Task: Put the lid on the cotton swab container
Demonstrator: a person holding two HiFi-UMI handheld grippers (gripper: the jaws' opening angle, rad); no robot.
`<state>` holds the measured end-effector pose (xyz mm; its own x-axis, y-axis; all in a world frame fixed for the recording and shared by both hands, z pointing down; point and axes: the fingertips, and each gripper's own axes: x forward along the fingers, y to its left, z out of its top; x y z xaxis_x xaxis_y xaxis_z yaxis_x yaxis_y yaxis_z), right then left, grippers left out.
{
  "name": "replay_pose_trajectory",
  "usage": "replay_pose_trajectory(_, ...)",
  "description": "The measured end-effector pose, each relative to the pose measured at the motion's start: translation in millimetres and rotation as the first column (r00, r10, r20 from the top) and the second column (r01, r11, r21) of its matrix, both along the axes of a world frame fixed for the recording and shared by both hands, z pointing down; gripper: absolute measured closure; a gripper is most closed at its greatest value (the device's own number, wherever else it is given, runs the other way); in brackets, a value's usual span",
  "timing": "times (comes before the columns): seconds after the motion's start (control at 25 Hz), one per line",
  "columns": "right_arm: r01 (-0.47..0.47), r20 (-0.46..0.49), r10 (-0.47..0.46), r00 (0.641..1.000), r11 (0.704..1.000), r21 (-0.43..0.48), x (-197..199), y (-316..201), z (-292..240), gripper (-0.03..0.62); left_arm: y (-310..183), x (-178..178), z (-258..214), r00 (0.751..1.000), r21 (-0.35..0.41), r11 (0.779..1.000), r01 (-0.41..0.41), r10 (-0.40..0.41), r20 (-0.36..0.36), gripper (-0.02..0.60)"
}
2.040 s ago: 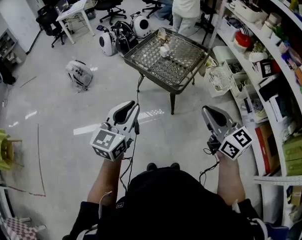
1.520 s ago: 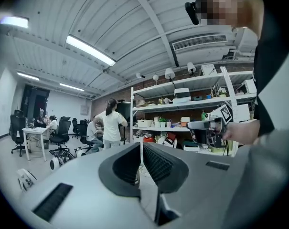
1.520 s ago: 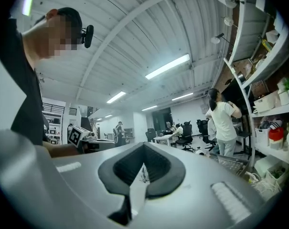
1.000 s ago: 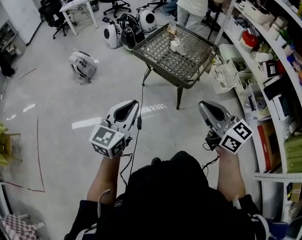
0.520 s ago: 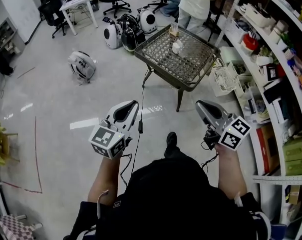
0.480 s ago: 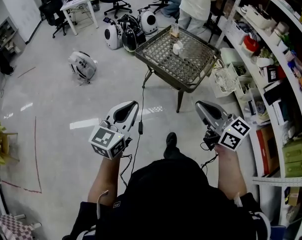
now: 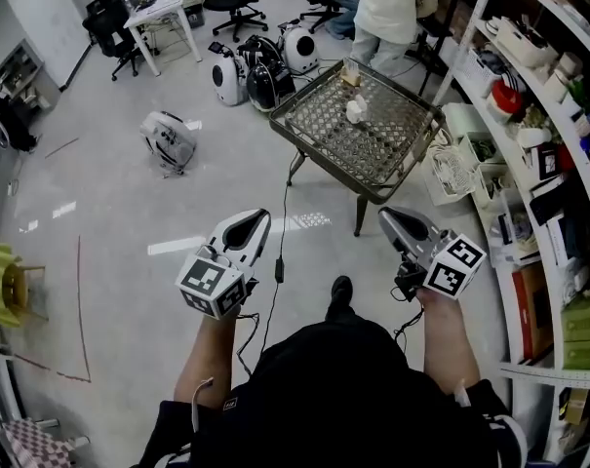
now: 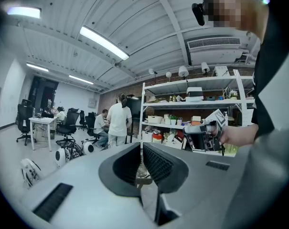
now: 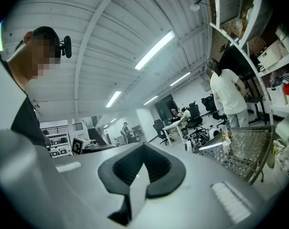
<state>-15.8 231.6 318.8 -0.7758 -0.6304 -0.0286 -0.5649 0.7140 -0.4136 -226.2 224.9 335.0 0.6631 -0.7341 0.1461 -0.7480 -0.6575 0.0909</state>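
Ahead stands a metal mesh-topped table [image 7: 373, 149], well beyond both grippers. On it are a small white object [image 7: 355, 111] and, at the far edge, a small clear container [image 7: 350, 69]; I cannot tell which is the lid. My left gripper [image 7: 258, 219] is held out in front of me, shut and empty; in the left gripper view its pads [image 8: 141, 149] meet. My right gripper [image 7: 387, 214] is level with it, also shut with nothing in it [image 9: 144, 146]. The table [image 9: 240, 151] shows at the right of the right gripper view.
Crowded shelves [image 7: 558, 135] run along the right wall, with a white wire basket [image 7: 451, 169] beside the table. A person in a white shirt [image 7: 397, 8] stands behind the table. Round white devices [image 7: 231, 76], office chairs and a desk [image 7: 163, 3] lie further back. A cable [image 7: 280, 213] trails across the floor.
I have stepped towards the table; one foot now shows between the grippers. Both grippers have moved forward with me and stay shut and empty.
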Motion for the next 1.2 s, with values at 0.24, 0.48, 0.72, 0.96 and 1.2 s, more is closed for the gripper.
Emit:
replay_pose_trajectory(0.24, -0.016, 0.04, 0.017, 0.999, 0.999, -0.03, 25, -51, 10, 0.583, -47, 24, 5, 0.999, -0.029, 0.999, -0.015, 0.017, 0.042, 0.56)
replay_pose_trajectory(0.48, -0.026, 0.069, 0.031, 0.997, 0.997, -0.073, 56, -97, 24, 0.583, -94, 55, 10, 0.998, -0.06, 0.998, -0.029, 0.032, 0.056, 0.56)
replay_pose_trajectory(0.72, -0.028, 0.087, 0.036, 0.996, 0.995, -0.093, 86, -138, 33, 0.583, -136, 89, 14, 0.991, -0.054, 0.998, -0.034, 0.04, 0.13, 0.56)
replay_pose_trajectory(0.96, -0.004, 0.088, 0.013, 0.996, 0.995, -0.101, 104, -161, 37, 0.583, -161, 120, 10, 0.989, -0.059, 0.997, -0.054, 0.062, 0.133, 0.56)
replay_pose_trajectory(1.2, -0.005, 0.105, 0.016, 0.994, 0.994, -0.11, 117, -173, 37, 0.583, -178, 126, 12, 0.99, -0.071, 0.996, -0.054, 0.063, 0.129, 0.56)
